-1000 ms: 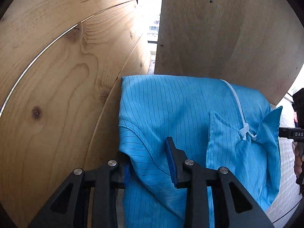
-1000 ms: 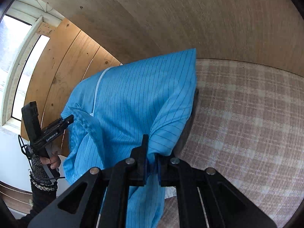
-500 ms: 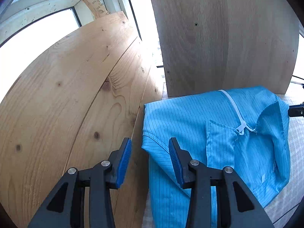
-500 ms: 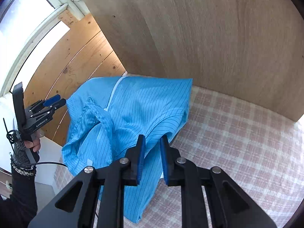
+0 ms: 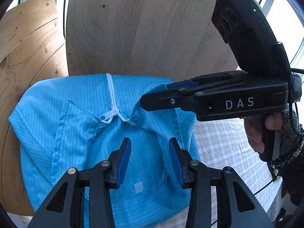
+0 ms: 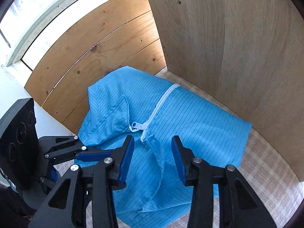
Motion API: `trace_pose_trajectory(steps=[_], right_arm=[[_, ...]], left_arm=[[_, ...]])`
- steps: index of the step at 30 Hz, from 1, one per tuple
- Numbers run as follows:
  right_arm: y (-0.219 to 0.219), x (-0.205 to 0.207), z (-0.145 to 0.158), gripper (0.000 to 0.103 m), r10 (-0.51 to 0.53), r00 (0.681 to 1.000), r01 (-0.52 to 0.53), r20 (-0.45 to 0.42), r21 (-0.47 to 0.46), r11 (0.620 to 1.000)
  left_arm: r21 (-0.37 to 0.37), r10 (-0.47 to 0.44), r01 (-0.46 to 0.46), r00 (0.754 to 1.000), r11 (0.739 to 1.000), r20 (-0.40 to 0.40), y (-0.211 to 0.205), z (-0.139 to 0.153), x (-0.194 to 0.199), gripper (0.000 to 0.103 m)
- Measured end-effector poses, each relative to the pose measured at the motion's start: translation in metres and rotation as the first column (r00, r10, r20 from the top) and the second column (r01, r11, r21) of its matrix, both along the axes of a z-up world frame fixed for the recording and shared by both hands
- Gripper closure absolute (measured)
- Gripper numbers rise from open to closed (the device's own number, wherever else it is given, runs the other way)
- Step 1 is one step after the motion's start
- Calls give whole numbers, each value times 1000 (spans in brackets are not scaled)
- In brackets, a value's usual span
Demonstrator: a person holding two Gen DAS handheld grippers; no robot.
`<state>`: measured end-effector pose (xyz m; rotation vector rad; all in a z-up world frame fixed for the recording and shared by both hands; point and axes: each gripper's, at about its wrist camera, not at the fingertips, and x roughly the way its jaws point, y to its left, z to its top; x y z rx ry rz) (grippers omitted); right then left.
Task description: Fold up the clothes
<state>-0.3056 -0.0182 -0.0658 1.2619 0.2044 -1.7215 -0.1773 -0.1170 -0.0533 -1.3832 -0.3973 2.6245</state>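
Currently both sets of jaws are clear of cloth. Left gripper [image 5: 150, 159] jaws spread, nothing pinched, hovering over the near edge of the blue garment [image 5: 79, 129]. Right gripper [image 6: 153, 157] jaws opening, collar flap below the gap, not pressed.

Garment lies folded on the checked cloth [image 6: 266, 163], pushed into the far corner where the plank wall [image 6: 91, 47] meets the plywood panel [image 6: 237, 38]; white zipper [image 6: 161, 102] faces up.

Left view only: person's hand [image 5: 264, 131] on the right gripper's handle, "DAS" lettering. Right view only: window [image 6: 47, 15] at far left.
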Motion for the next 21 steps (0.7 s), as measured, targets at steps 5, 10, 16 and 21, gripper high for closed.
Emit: trace_pose_trajectory(steps=[5,10,16,21], right_arm=[[3,-17,-18,94,-11,992,16,129,-34,999],[19,-43,-33,96,-18,951,68,310,-150,986],[31,-57,-42,96,-116,975,125,192,-35,992],[40,-28,0,95,-136,989,135,-65,-25,991]], left_arm=[[67,-47,47,999,997,7,5,-20,-12,102],[18,-67,68,997,998,-27,6,-18,-1,103],[32,-92,93,995,995,-36,5,-21,-6,101],[49,-57,59,998,997,-40,-1,-7,7,86]])
